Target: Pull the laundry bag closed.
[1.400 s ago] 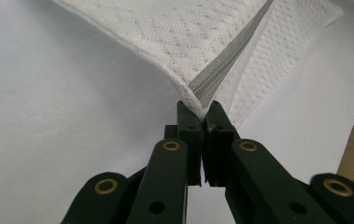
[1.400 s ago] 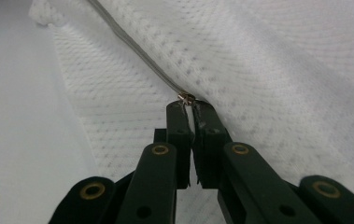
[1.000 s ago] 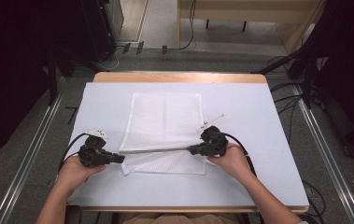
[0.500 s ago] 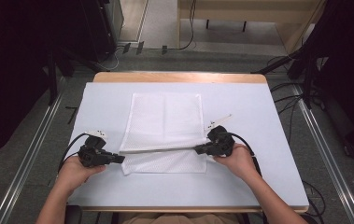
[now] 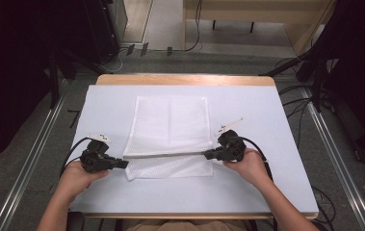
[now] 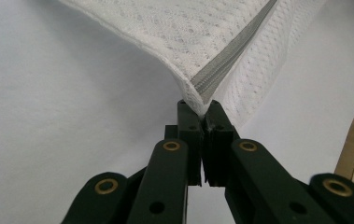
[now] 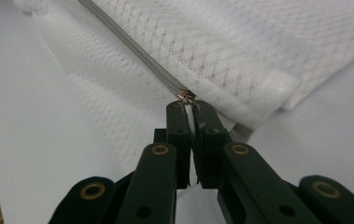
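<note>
A white mesh bag lies flat in the middle of the pale table, with a grey zipper running across its near part. My left gripper is shut on the bag's left corner at the zipper's end, and the corner is lifted slightly off the table between my left gripper's pads. My right gripper is at the zipper's right end. There the metal zipper pull sits at the tips of my right gripper, which is shut on its white tab.
The table's wooden far edge borders a grey floor with cables. Dark equipment stands to the left and a dark stand to the right. Bare table surface lies on both sides of the bag.
My right gripper has moved to the right along the zipper line to the bag's right edge. The left gripper has held still on its corner.
</note>
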Demonstrator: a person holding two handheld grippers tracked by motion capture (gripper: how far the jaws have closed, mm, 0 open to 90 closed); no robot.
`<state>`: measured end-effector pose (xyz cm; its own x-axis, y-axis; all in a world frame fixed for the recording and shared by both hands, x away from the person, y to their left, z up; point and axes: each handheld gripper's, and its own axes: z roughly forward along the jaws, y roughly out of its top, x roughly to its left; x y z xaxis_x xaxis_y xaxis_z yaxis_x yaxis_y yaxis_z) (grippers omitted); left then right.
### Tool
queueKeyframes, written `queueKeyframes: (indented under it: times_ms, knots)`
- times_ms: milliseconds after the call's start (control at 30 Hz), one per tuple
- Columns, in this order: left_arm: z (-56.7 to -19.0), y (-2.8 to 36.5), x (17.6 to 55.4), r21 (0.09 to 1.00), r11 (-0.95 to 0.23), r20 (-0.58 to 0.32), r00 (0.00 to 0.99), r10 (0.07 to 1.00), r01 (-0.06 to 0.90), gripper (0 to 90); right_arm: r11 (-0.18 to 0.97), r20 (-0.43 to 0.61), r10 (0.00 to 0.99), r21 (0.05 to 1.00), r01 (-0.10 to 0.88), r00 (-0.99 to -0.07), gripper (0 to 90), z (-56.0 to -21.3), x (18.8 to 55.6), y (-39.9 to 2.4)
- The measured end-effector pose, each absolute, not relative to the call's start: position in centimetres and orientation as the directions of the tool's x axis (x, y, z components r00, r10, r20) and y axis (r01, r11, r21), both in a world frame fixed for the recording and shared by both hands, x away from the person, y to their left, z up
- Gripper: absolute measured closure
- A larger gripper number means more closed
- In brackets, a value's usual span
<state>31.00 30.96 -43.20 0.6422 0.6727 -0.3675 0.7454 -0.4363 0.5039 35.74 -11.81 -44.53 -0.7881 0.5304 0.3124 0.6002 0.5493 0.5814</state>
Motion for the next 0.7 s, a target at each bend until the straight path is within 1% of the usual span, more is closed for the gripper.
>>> queueKeyframes:
  times_ms: [367, 533, 600, 700]
  knots:
    - [-43.11, 30.81, 31.09, 0.5, -0.438, -0.356, 0.639, 0.682, 0.747, 89.2, 0.558, 0.304, 0.538, 0.571, 0.602, -0.786, 88.0, -44.67, 35.56, -12.08]
    - [-43.21, 30.89, 31.09, 0.496, -0.437, -0.366, 0.637, 0.679, 0.751, 88.8, 0.546, 0.311, 0.538, 0.58, 0.605, -0.784, 87.9, -44.49, 35.53, -12.21]
    - [-43.37, 30.91, 31.14, 0.49, -0.432, -0.386, 0.633, 0.672, 0.757, 88.2, 0.547, 0.304, 0.533, 0.589, 0.595, -0.79, 87.6, -44.49, 35.54, -12.16]
    - [-43.47, 30.89, 31.21, 0.487, -0.434, -0.385, 0.632, 0.672, 0.758, 87.9, 0.543, 0.307, 0.54, 0.584, 0.603, -0.784, 87.5, -44.59, 35.51, -12.04]
